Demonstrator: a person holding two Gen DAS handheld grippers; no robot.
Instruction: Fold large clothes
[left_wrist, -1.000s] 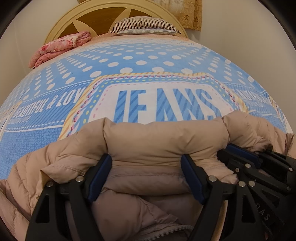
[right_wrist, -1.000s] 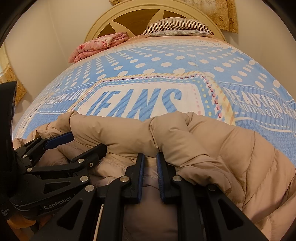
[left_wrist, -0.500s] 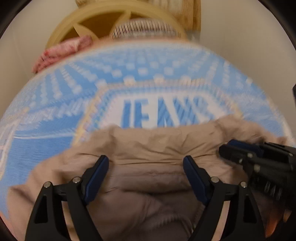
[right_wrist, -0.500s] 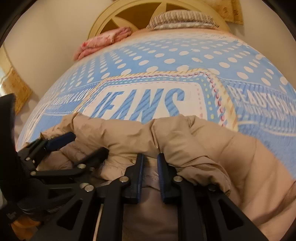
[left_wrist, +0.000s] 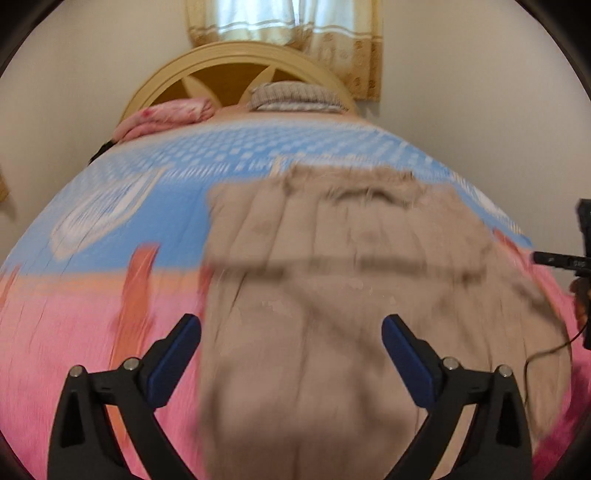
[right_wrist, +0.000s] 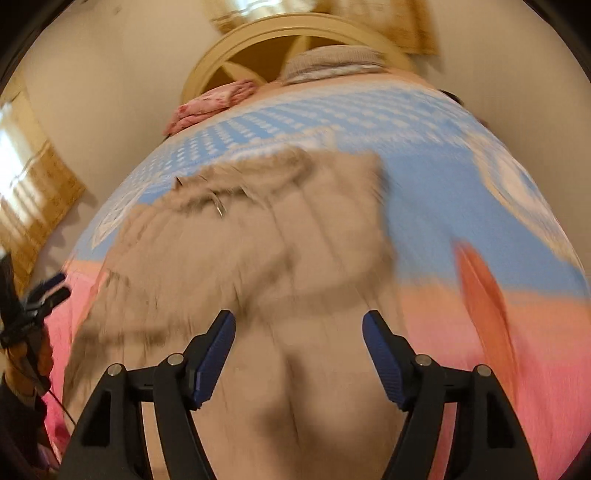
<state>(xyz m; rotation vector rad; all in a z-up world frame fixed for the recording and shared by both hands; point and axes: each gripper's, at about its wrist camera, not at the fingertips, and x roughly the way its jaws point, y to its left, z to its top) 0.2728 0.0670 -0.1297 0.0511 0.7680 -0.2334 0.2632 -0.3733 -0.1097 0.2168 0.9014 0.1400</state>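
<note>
In the left wrist view, our left gripper has its fingers spread wide and they are opening more. Nothing is pinched in them. The tan puffy coat lies flat on the bed, and we see it through the gap between the fingers, not touching them. The coat's top end points toward the headboard, and its bottom end is closest to us. A fold line seems to run across the coat, but the picture is too blurry to be sure. Far from the headboard, at the picture's right edge, a bit of our right gripper peeks in.

In the right wrist view, our right gripper is opening too, about halfway to wide. It holds nothing. The coat lies under it, with the furry hood end nearest the headboard. A pink blanket and a pillow sit right by the headboard, well away from the coat. Our left gripper shows at the left edge.

We think this step is letting go and picking the next edge. To do it well, we should get the fingers fully clear first. Then we should grab both bottom corners at matching spots and take enough thick cloth, because puffy fabric can slip.
</note>
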